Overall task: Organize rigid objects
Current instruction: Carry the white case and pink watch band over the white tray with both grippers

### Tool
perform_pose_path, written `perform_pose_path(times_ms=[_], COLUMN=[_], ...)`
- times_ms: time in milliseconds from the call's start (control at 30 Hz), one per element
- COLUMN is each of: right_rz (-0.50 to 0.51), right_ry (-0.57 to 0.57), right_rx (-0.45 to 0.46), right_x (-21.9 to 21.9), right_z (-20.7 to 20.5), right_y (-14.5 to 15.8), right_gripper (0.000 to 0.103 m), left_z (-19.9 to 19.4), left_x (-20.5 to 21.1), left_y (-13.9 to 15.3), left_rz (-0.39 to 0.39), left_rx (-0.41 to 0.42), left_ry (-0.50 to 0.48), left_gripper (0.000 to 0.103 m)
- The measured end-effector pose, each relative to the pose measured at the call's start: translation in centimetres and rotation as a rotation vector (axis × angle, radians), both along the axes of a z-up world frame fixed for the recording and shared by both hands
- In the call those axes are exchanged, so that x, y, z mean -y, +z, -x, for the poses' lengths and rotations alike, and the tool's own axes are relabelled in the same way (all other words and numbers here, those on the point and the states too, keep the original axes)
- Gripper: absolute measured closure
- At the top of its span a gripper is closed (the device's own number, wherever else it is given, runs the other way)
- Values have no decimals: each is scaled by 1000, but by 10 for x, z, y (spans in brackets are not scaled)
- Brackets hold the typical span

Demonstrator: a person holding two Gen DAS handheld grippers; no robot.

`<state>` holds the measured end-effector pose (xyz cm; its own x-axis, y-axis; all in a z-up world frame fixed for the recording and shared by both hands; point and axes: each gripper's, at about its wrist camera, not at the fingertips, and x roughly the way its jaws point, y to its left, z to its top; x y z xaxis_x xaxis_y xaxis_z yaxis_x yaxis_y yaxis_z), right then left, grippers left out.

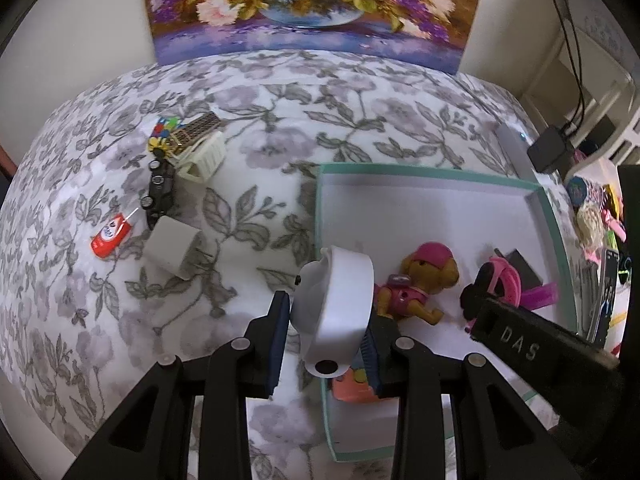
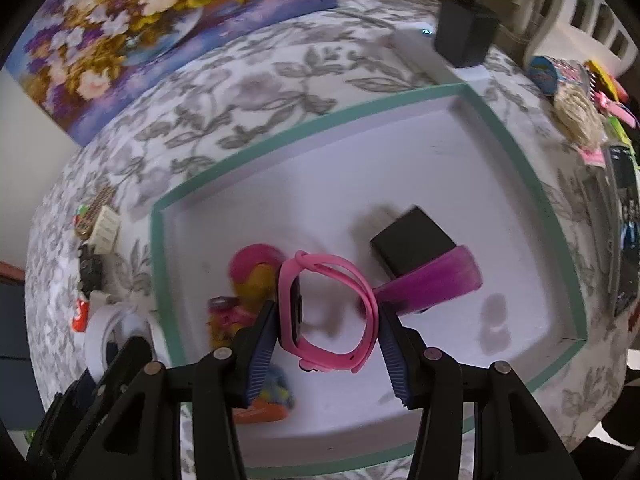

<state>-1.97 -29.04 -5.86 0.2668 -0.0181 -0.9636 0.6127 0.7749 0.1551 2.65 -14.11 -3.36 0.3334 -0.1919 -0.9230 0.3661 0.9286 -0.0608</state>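
Holding a white ring (image 1: pixel 332 304) in my left gripper (image 1: pixel 326 334) and a pink watch (image 2: pixel 328 312) in my right gripper (image 2: pixel 328 344), both pinched, I hovered over the tray's (image 2: pixel 360 108) near edge; next I judged: let go inside.

You've got a floral painting (image 1: pixel 308 4) leaning on the wall behind the floral bedspread (image 1: pixel 280 128), a black adapter box (image 1: pixel 549 153) with cables at right, and a white shelf unit (image 2: pixel 580 4) beyond.

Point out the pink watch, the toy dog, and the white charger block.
pink watch (image 2: pixel 362 280): right wrist view, upper strap.
toy dog (image 1: pixel 432 270): left wrist view, face.
white charger block (image 1: pixel 170 246): left wrist view, top face.
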Motion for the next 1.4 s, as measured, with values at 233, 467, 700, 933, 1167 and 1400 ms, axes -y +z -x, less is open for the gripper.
perform_pose_path(times_ms=[233,467,700,933,1167,1400], right_rz=[6,-6,-19,-19,-13,-8], right_ry=[-52,-74,-68,-50,-41,-33], right_rx=[-9,-11,-14,-13,-14,-16], right_x=[19,28,30,27,25,24], right_z=[11,17,17,15,15,13], right_y=[-2,-5,-7,-6,-4,-3], right_gripper=[50,50,50,49,49,36], left_z=[3,-6,-14,-12,-13,-17], left_x=[19,32,36,39,31,20], left_y=[-3,-10,-16,-13,-7,-1], left_rz=[-2,9,51,49,50,51], left_rx=[28,36,25,38,41,57], left_ry=[-45,-34,-7,-29,-12,22], left_gripper=[68,68,68,63,54,51])
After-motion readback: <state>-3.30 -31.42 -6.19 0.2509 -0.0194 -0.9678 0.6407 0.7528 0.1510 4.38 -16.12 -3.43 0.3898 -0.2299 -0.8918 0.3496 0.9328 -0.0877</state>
